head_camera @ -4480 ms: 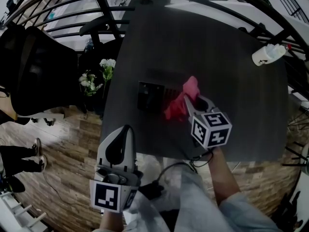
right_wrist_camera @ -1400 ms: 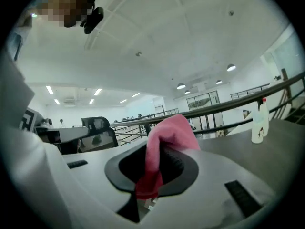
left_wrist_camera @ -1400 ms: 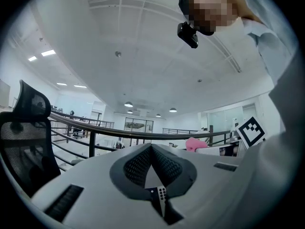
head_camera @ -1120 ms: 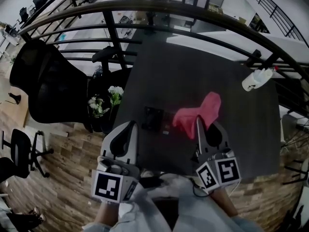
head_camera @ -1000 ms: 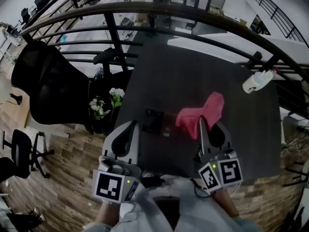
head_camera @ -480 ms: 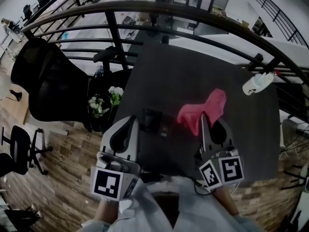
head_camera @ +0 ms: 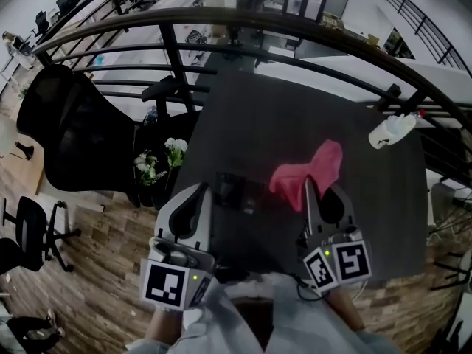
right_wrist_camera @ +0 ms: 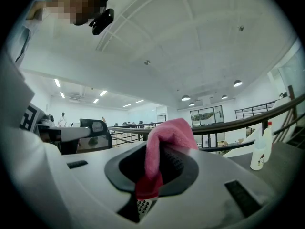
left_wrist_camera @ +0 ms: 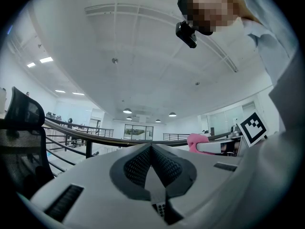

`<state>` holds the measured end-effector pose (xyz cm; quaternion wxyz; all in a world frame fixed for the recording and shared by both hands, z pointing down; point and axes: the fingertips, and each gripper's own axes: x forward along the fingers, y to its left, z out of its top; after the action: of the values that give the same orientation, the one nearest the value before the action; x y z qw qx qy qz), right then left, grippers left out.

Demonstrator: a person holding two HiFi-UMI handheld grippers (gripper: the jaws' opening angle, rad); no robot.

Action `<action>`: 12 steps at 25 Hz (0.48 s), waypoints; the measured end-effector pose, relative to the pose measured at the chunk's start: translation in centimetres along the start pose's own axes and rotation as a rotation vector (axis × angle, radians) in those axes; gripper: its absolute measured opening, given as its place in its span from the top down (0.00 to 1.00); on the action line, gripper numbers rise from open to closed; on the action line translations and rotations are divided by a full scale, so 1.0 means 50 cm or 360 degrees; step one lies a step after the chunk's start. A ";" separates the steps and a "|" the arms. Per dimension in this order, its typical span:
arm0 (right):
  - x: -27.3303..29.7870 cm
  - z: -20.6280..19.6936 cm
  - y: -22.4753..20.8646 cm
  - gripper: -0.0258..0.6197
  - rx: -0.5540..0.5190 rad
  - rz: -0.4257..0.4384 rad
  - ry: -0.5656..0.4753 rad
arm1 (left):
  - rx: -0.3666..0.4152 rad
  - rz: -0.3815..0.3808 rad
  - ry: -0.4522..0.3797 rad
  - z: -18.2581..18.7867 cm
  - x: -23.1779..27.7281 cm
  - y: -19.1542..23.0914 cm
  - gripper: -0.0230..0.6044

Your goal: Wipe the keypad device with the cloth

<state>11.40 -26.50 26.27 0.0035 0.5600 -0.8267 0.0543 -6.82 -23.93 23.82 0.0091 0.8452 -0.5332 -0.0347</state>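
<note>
1. The right tool point(head_camera: 304, 190) pinches the pink cloth point(head_camera: 323, 162).
2. The left tool point(head_camera: 202, 192) is pressed together, with nothing in it.
3. The keypad device point(head_camera: 230, 192) lies on the dark tabletop point(head_camera: 295, 109), at 9 o'clock from the cloth, between the two tools.

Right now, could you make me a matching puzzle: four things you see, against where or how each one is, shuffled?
1 pink cloth
2 keypad device
3 white bottle
4 left tongs

A near the table's far right corner
B shut, holding nothing
C pinched in the right tongs
D flat on the table, left of the cloth

Pairs: 1-C, 2-D, 3-A, 4-B
</note>
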 end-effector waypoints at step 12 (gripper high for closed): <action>-0.011 -0.001 0.003 0.88 0.0007 0.0005 0.0004 | 0.0009 -0.0008 -0.0008 0.004 -0.007 -0.008 0.96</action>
<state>11.47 -25.95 26.29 0.0033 0.5587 -0.8274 0.0568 -6.64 -23.43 23.63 0.0054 0.8465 -0.5312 -0.0354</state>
